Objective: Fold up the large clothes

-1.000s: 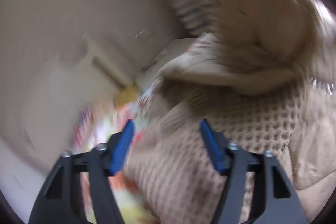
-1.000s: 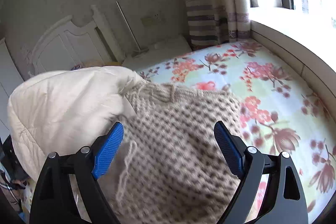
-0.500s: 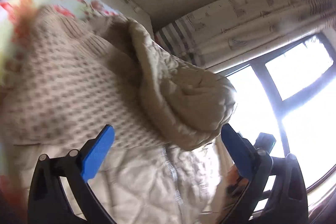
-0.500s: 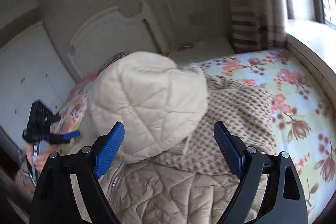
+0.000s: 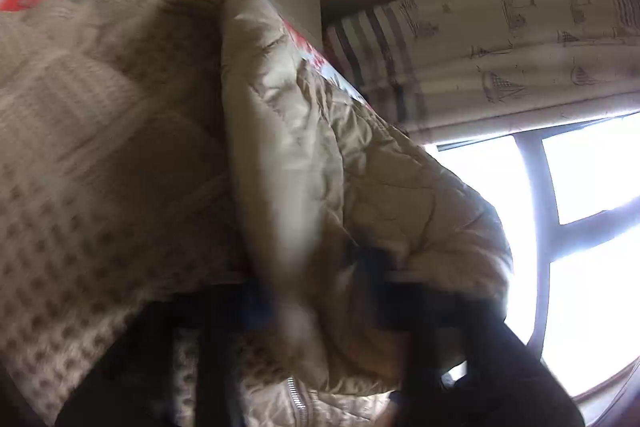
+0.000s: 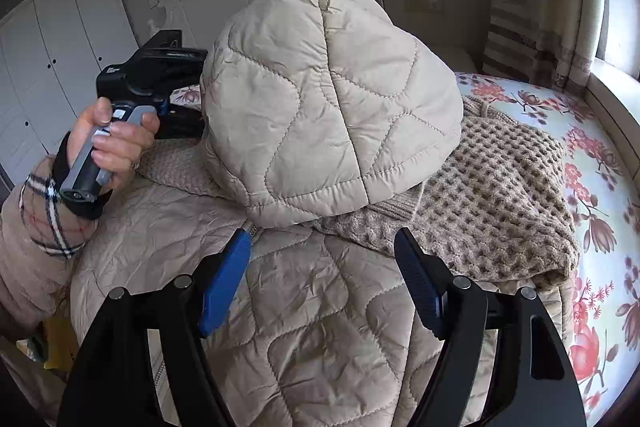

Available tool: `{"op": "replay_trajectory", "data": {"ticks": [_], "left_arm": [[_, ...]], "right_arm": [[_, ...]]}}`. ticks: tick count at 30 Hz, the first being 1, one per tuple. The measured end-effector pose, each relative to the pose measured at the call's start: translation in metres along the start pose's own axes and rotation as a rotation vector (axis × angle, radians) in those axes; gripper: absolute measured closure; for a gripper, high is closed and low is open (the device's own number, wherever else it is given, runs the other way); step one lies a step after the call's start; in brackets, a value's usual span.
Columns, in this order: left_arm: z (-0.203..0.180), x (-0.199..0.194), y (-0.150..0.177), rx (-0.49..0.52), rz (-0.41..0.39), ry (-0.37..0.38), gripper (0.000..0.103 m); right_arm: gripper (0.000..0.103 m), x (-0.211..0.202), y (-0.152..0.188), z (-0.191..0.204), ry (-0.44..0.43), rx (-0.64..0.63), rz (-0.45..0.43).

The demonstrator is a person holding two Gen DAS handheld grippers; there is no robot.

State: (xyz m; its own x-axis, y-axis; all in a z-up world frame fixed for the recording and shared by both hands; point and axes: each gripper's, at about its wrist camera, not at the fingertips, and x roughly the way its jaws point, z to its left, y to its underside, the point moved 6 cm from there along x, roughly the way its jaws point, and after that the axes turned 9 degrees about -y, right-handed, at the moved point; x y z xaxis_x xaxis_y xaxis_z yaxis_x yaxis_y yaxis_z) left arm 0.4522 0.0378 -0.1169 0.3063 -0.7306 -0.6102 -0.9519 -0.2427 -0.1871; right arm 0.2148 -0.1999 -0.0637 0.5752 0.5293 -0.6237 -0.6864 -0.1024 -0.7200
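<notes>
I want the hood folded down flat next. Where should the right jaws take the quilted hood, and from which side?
Probably the hood's stitched lower rim, nearest the open right gripper. That edge overhangs the jacket body and knit sweater, thin enough to pinch. Come in low from the front, one jaw under the rim, rather than onto the puffy dome.

left tool motion-blurred, tips hidden behind jacket hood

The quilted beige jacket's hood fills the centre, a waffle-knit sweater at its left. The left gripper, blurred, has closed on the hood's edge.
</notes>
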Motion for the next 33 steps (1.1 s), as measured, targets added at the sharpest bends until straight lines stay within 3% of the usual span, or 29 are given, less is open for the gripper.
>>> {"op": "replay_trajectory", "data": {"ticks": [4, 6, 7, 8, 9, 10, 13, 15, 17, 20, 23, 28, 31, 33], "left_arm": [[-0.015, -0.063, -0.044, 0.035, -0.216, 0.299, 0.095], [-0.012, -0.068, -0.056, 0.057, -0.163, 0.349, 0.088], [-0.005, -0.062, -0.061, 0.055, -0.129, 0.292, 0.068], [0.009, -0.058, -0.064, 0.039, -0.107, 0.18, 0.048], [0.031, -0.057, -0.068, -0.001, -0.114, 0.021, 0.013], [0.045, -0.064, -0.072, -0.026, -0.152, -0.063, 0.01], [0.075, -0.1, -0.082, -0.113, -0.315, -0.206, 0.01], [0.056, -0.113, -0.079, -0.01, -0.356, -0.216, 0.014], [0.015, -0.105, -0.071, 0.179, -0.333, -0.291, 0.014], [-0.049, -0.084, -0.053, 0.472, -0.286, -0.373, 0.014], [-0.092, -0.057, -0.046, 0.693, -0.242, -0.474, 0.013], [-0.123, -0.003, -0.058, 0.914, -0.093, -0.653, 0.013], [-0.125, 0.023, -0.053, 1.033, -0.018, -0.699, 0.013], [-0.121, 0.038, -0.054, 1.079, 0.024, -0.71, 0.013]], "right_arm": [[0.03, -0.001, 0.003, 0.004, -0.008, -0.014, 0.004], [0.03, 0.001, 0.005, 0.004, -0.015, -0.016, 0.009], [0.03, 0.003, 0.005, 0.003, -0.017, -0.014, 0.014], [0.03, 0.005, 0.006, 0.002, -0.019, -0.014, 0.019], [0.03, 0.008, 0.006, 0.003, -0.022, -0.018, 0.022], [0.03, 0.01, 0.006, 0.005, -0.029, -0.025, 0.025], [0.03, 0.014, 0.006, 0.015, -0.064, -0.067, 0.032], [0.034, 0.017, 0.005, 0.023, -0.089, -0.105, 0.038], [0.052, 0.024, 0.002, 0.031, -0.112, -0.15, 0.049], [0.068, 0.032, -0.007, 0.047, -0.156, -0.25, 0.074], [0.07, 0.037, -0.018, 0.07, -0.238, -0.355, 0.081], [0.071, 0.047, -0.028, 0.12, -0.38, -0.573, 0.089], [0.071, 0.071, -0.032, 0.123, -0.377, -0.662, 0.147], [0.072, 0.094, -0.034, 0.113, -0.321, -0.711, 0.2]]}}
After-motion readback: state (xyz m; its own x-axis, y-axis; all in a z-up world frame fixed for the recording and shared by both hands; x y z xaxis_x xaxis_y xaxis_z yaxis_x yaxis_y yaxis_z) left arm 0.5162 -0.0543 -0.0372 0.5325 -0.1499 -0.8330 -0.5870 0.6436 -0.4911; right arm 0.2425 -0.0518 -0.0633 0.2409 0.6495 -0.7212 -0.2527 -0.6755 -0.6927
